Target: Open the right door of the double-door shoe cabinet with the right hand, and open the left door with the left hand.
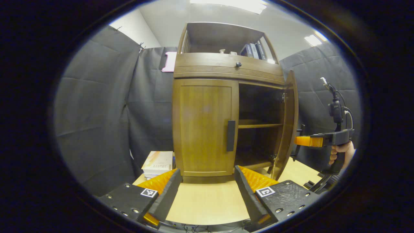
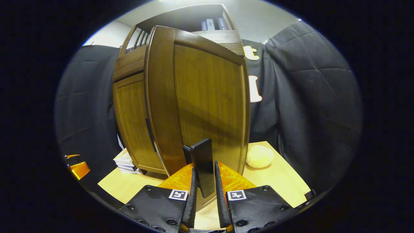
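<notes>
The wooden shoe cabinet stands on a light table. Its left door is closed, with a dark vertical handle at its inner edge. My left gripper is open, low in front of that door and some way short of it. The right door is swung wide open, showing dark shelves inside. In the right gripper view, my right gripper is shut on the right door's handle, with the door panel right in front. In the left gripper view that right gripper is held by a hand.
A stack of books lies on the table left of the cabinet. A pale yellow round lump sits on the table behind the open door. Black cloth walls close in on both sides. Books stand on the top shelf above a drawer knob.
</notes>
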